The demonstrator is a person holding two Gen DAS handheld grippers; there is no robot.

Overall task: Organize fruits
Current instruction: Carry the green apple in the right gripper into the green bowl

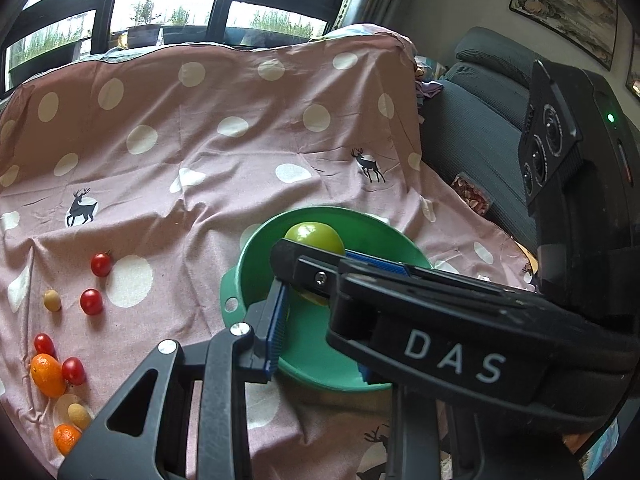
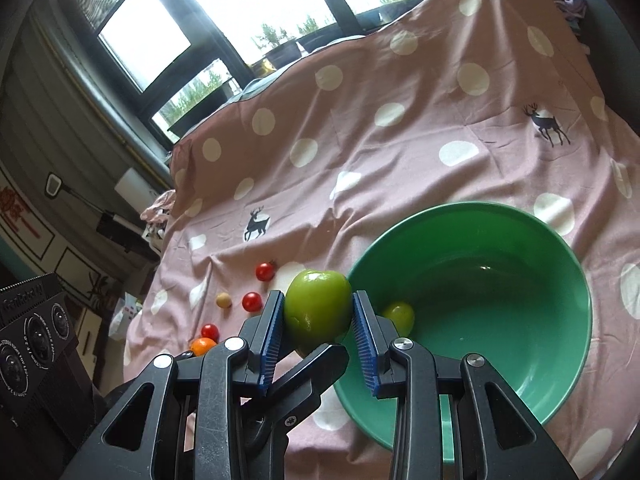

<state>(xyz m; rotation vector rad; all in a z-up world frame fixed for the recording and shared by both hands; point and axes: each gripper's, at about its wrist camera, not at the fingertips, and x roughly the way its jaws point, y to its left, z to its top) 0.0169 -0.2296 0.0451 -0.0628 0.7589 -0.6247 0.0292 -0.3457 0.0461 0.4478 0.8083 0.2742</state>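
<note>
though tilted down, right gripper (image 2: 318,316) (pads clamping green fruit (image 2: 318,308)) over bowl (image 2: 560,380)

Both wrist cameras look steeply down, close above the green bowl (image 1: 256,264) (image 2: 560,240), probably from opposite sides.

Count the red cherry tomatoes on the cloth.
4: two mid-cloth, two beside the orange fruit at the left edge. The grippers may hide more.

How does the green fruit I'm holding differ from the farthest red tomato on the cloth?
The green fruit is clamped in the right gripper; the red tomato lies loose on the cloth. The green fruit is far bigger than the tomato. The fruit is green, the tomato red. Both are round and glossy.
</note>
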